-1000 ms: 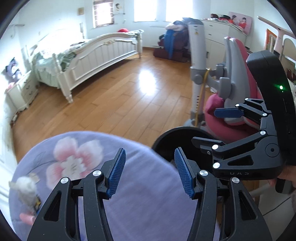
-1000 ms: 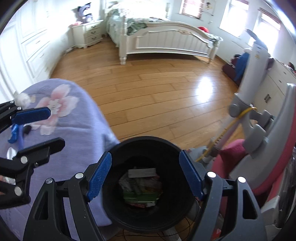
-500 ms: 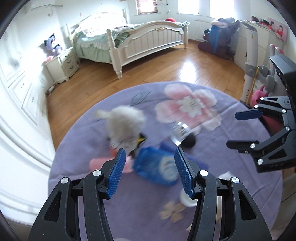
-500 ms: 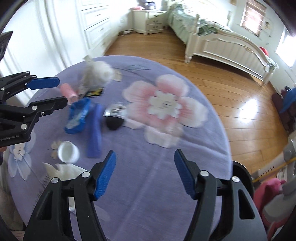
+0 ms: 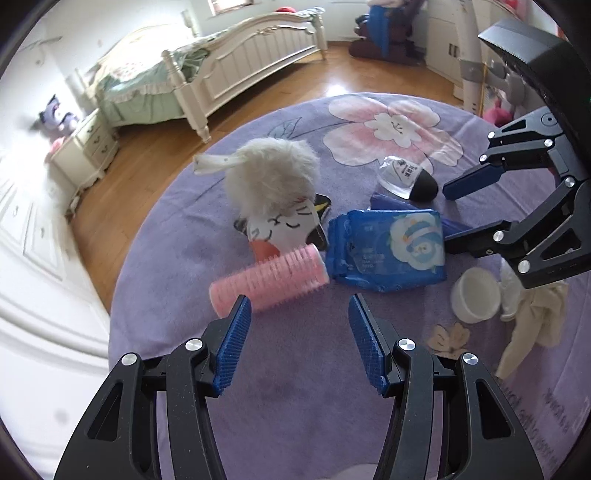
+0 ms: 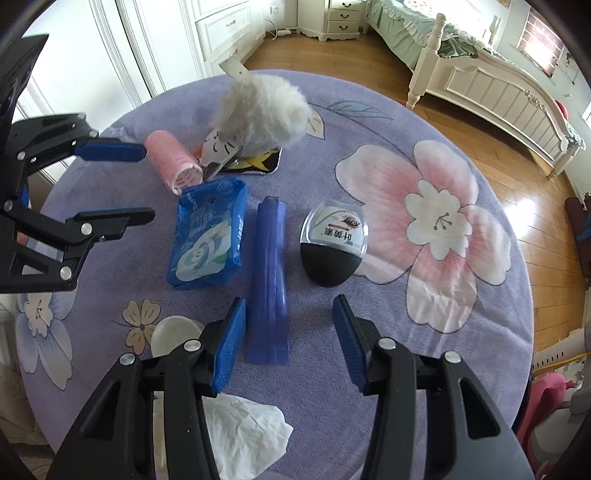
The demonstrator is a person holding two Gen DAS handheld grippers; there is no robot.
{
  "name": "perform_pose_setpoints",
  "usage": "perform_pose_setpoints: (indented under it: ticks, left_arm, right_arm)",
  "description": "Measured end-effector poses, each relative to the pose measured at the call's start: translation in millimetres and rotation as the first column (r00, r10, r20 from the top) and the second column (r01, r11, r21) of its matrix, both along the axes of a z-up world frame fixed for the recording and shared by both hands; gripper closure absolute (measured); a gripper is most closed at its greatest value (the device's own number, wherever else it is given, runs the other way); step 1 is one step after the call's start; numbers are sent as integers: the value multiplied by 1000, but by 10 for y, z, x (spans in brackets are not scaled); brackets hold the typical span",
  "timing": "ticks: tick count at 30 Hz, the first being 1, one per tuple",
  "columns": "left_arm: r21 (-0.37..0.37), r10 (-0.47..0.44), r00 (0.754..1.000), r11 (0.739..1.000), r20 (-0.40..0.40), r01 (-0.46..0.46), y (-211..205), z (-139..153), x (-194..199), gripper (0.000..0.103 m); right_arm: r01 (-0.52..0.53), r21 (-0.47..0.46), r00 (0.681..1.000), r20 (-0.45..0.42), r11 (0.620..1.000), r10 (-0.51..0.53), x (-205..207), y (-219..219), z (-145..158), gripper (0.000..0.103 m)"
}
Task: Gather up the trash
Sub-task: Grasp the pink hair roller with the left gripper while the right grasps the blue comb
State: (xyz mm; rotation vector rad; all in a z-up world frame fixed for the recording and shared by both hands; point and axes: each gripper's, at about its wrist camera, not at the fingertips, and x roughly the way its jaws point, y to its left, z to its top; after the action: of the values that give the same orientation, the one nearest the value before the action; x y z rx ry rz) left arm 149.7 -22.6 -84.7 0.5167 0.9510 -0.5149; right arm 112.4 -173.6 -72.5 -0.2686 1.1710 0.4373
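Several items lie on a round purple flowered tablecloth (image 5: 280, 424). My left gripper (image 5: 299, 339) is open and empty, just short of a pink hair roller (image 5: 269, 278) and a blue wipes pack (image 5: 388, 251). My right gripper (image 6: 290, 341) is open and empty, its left finger beside a blue tube wrapper (image 6: 269, 280), with a black-and-clear egg-shaped case (image 6: 332, 245) just beyond. A crumpled white tissue (image 6: 243, 439) lies under the right gripper; it also shows in the left wrist view (image 5: 532, 317). A small white cup (image 5: 476, 293) sits next to it.
A white fluffy toy with a cat face (image 5: 273, 184) lies behind the roller. The table edge drops to a wooden floor (image 5: 155, 162). A white bed (image 5: 236, 74) and nightstand (image 5: 85, 147) stand beyond. White cabinets (image 6: 221, 26) are behind the table.
Both grippers swung from over the black bin to above the table, then came lower and closer to the items. Both stay open and empty.
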Motion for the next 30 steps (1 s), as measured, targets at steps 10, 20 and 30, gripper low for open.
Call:
perform_pose_setpoints:
  ticks: [10,20,30]
  left_arm:
    - [36,-110,994,993,15,110,-124,42,326,53]
    - [-83,29,1000,996,8,-29,142,96,256,87]
    - [-123,103,995,987,21,-99,273,252,-9,96]
  right_arm:
    - [17,4,1000,-20,1000,-17,120,37,14,79]
    - [12,33,1000,-19,999,-11,104,4,16,86]
    - [1,69,1000,-19,998,0,-96,-72,45,88]
